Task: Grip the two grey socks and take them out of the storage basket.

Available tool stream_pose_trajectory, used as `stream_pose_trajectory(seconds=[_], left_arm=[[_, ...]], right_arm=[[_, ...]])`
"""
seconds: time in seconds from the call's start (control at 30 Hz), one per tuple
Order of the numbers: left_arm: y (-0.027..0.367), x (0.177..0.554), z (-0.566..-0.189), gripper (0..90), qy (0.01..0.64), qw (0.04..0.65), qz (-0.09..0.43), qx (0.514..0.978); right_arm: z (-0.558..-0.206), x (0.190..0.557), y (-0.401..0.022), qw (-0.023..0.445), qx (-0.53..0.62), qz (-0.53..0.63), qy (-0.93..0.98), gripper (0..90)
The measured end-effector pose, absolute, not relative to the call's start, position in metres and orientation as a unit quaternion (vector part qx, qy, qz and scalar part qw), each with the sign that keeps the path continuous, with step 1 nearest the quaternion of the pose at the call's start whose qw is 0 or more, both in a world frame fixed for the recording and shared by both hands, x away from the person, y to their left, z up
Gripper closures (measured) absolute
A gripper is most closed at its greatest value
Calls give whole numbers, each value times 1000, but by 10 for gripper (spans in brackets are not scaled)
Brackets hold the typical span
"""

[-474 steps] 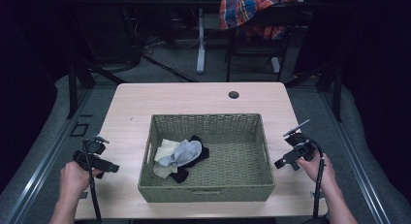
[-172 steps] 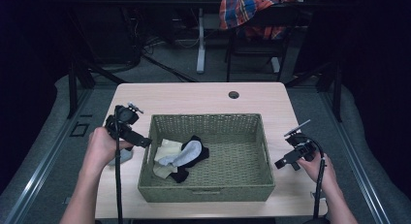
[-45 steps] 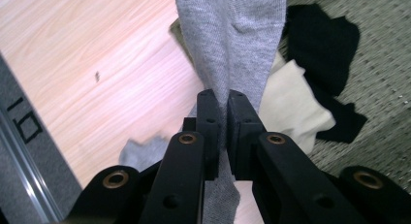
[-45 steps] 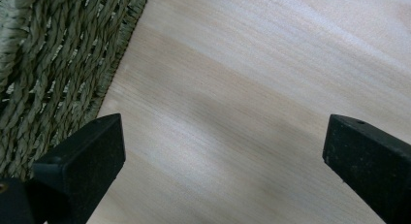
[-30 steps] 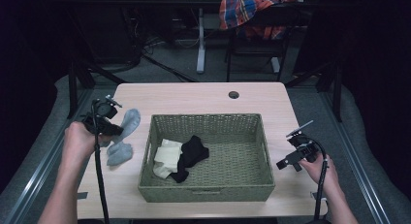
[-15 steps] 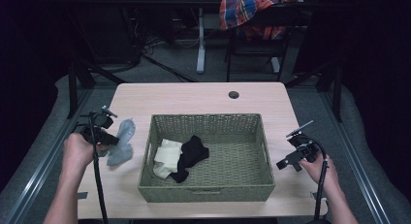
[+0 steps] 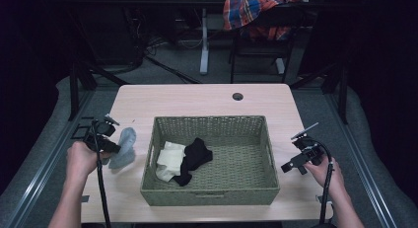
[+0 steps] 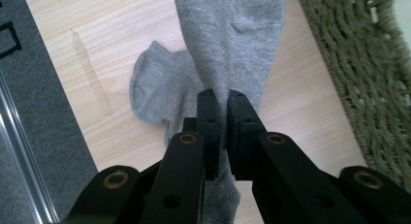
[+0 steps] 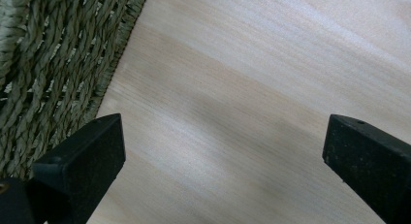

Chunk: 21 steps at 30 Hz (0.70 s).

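Left gripper (image 8: 219, 100) clamped on grey sock (image 8: 232, 44) above table (image 7: 197, 97); right gripper (image 9: 220, 151) parted, idle; risk: thin fabric slipping free, dropping bunched beside wicker basket (image 7: 209, 124).

The room is dark. A light wood table (image 7: 197, 97) stands on a grey floor (image 7: 167, 77). Behind it is a chair (image 7: 261, 35) with a checked cloth (image 7: 246, 13) (red and blue).

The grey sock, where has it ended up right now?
The grey sock lies on the table left of the wicker basket in the high view, pinched by the left gripper, whose jaws are closed on it.
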<state>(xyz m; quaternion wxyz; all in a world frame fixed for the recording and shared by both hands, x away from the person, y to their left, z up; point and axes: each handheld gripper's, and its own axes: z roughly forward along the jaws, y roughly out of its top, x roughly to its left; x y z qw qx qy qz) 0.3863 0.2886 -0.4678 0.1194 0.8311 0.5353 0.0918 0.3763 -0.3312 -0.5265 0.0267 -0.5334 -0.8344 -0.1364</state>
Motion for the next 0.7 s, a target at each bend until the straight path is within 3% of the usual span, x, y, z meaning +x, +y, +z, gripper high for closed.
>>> stream_pose_trajectory(seconds=[0.7], left_arm=[[292, 401, -519, 854, 558, 83, 69, 823]], right_arm=[[-527, 377, -331, 29, -533, -137, -834, 13]])
